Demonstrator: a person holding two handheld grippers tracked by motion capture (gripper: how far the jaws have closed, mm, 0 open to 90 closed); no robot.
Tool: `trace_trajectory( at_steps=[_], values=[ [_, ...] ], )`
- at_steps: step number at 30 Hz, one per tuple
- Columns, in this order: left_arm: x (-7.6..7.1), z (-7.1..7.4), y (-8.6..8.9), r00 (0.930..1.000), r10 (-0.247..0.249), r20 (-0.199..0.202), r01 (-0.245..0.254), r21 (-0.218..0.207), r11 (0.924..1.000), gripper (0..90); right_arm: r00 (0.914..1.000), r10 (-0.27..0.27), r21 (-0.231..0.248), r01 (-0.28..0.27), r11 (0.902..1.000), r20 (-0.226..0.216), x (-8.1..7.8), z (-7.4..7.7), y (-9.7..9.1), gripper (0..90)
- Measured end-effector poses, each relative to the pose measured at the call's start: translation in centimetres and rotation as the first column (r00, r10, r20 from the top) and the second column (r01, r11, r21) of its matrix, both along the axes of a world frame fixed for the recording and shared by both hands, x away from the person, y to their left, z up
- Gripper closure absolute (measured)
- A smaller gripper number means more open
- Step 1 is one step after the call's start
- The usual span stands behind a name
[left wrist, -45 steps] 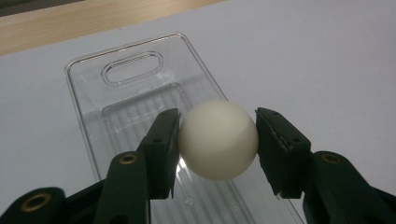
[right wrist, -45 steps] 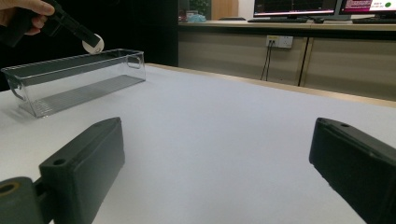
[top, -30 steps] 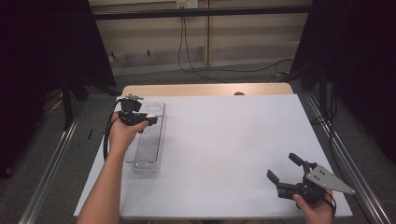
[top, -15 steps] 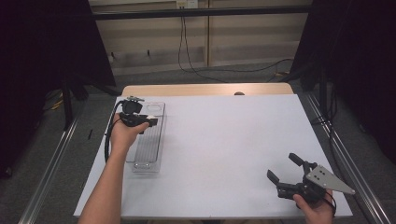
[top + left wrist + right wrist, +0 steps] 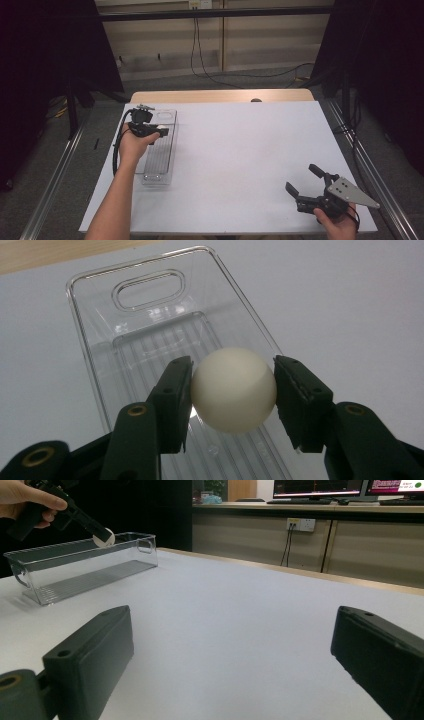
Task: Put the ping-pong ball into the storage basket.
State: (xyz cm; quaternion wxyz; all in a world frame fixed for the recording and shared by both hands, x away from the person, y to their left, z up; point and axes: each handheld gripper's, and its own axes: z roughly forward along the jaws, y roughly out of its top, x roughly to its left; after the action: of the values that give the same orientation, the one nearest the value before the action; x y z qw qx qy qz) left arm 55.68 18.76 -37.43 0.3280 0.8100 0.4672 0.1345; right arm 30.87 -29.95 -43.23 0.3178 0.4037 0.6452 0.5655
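Observation:
My left gripper [image 5: 159, 131] is shut on a cream-white ball [image 5: 234, 390], one black pad pressing each side. It holds the ball just above the far end of a long clear plastic tray [image 5: 150, 335] with a ribbed floor and a handle slot. The tray [image 5: 160, 162] lies along the left side of the white table. From the right gripper view, the ball [image 5: 104, 538] hangs at the tray's [image 5: 75, 575] rim. My right gripper [image 5: 301, 178] rests near the table's front right corner, jaws wide apart, with nothing between them [image 5: 232, 617].
The white table top [image 5: 240, 150] stretches between the tray and the right gripper. A wooden strip [image 5: 220, 96] runs along its far edge. Dark curtains and metal rails flank the table. Cables hang behind it.

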Motion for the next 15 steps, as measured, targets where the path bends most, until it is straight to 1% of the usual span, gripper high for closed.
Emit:
trace_trajectory(
  at_steps=[1,6,9,10,11,12,13,14,15],
  values=[
    [-0.03,-0.08,-0.09,0.9999,0.011,-0.001,-0.011,-0.012,0.9999,51.0,1.0000,0.001,0.001,-0.001,1.0000,-0.002,-0.01,0.01,0.00,3.0],
    [0.02,-0.26,0.01,1.0000,0.000,-0.004,0.000,0.010,0.9999,51.0,1.0000,0.001,-0.001,-0.001,1.0000,0.000,0.01,-0.01,0.02,3.1],
    [0.02,-0.31,0.01,1.0000,0.004,-0.003,-0.004,0.004,1.0000,51.0,1.0000,0.000,0.002,0.000,1.0000,0.000,0.00,0.01,0.03,3.1],
    [0.03,-0.32,0.04,1.0000,0.002,-0.004,-0.002,0.008,1.0000,51.0,1.0000,0.000,0.002,0.000,1.0000,0.001,0.00,0.01,0.01,3.2],
    [0.01,-0.45,-0.03,0.9999,0.014,0.002,-0.014,-0.002,0.9999,51.0,1.0000,0.002,0.001,-0.002,1.0000,0.000,0.00,0.01,0.00,3.2],
    [0.01,-0.44,0.05,1.0000,0.005,-0.008,-0.005,0.004,1.0000,51.0,1.0000,0.003,0.000,-0.003,1.0000,0.000,0.00,0.00,-0.02,3.2],
    [0.01,-0.57,0.06,1.0000,0.007,-0.003,-0.007,0.005,1.0000,51.0,1.0000,0.002,0.000,-0.002,1.0000,0.000,0.00,0.00,-0.01,3.2],
    [0.01,-0.58,0.09,0.9999,0.002,-0.012,-0.002,0.006,1.0000,51.0,1.0000,0.002,0.000,-0.002,1.0000,0.000,0.00,0.00,0.00,3.2],
    [-0.01,-0.71,0.00,0.9999,0.016,-0.005,-0.016,0.001,0.9999,51.0,1.0000,0.001,0.003,-0.001,1.0000,0.000,0.00,0.01,0.03,3.2]
  ],
)
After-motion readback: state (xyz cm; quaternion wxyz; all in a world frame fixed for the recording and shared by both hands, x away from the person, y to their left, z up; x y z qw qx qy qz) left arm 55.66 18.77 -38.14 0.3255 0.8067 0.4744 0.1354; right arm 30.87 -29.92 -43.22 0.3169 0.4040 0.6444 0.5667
